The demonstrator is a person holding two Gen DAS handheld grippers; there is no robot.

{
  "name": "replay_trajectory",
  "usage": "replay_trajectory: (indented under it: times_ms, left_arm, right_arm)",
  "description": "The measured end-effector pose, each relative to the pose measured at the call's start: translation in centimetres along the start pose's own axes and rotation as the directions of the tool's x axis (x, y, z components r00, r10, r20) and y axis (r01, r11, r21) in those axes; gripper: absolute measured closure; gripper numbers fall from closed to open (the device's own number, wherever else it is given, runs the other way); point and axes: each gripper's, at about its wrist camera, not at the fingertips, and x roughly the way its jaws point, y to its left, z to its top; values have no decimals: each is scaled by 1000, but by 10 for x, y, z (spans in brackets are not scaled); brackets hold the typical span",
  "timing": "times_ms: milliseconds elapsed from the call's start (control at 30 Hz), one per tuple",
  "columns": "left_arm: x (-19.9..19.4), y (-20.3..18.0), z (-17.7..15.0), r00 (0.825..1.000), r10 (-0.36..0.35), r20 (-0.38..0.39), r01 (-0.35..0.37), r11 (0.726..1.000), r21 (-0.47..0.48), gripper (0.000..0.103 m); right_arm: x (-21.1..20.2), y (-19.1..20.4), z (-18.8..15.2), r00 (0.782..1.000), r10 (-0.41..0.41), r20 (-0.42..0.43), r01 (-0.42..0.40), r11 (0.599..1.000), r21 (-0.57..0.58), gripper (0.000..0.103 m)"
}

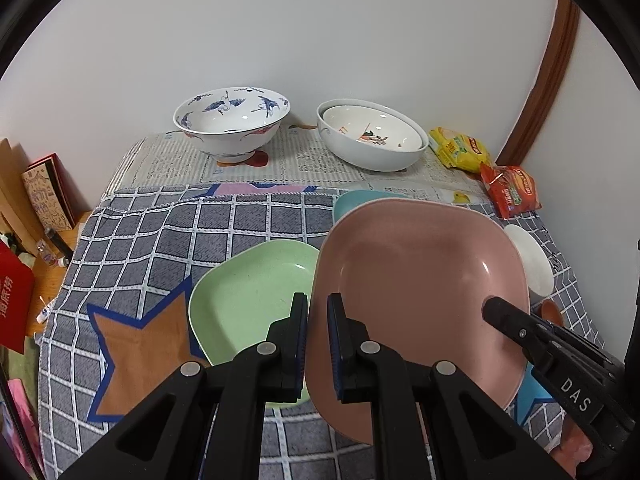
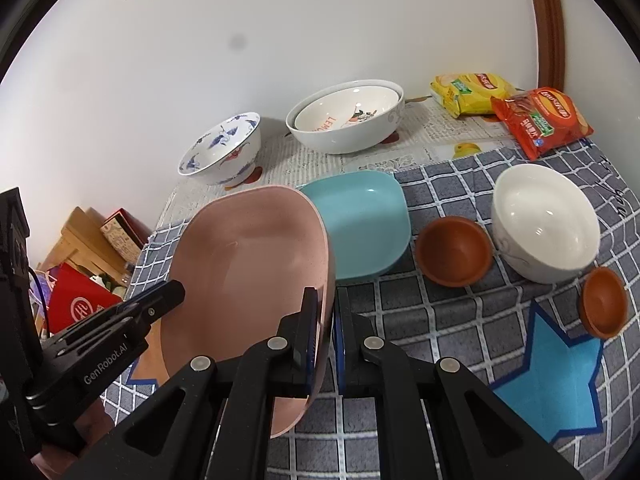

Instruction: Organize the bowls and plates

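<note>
Both tongs are clamped on the pink plate (image 1: 416, 280), the left tongs (image 1: 318, 344) on its left rim and the right tongs (image 2: 328, 332) on its right rim, holding it tilted above the table (image 2: 460, 320), over the green plate (image 1: 248, 292) and the blue plate (image 2: 364, 220).

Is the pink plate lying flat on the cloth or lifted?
Lifted: the pink plate is tilted, its rims pinched by left gripper and right gripper.
</note>
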Motion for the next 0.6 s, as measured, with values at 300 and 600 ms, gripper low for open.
replay_trajectory:
  times_ms: [300, 600]
  left_arm:
    - [-16, -11, -3, 1000, 6, 25, -6, 1000, 6, 93]
    - [-13, -12, -1, 1000, 3, 18, -2, 1000, -7, 93]
  right_arm:
    - [-14, -9, 1, 1000, 14, 11, -14, 1000, -1, 96]
    - [-15, -11, 6, 1000, 21, 9, -21, 1000, -1, 96]
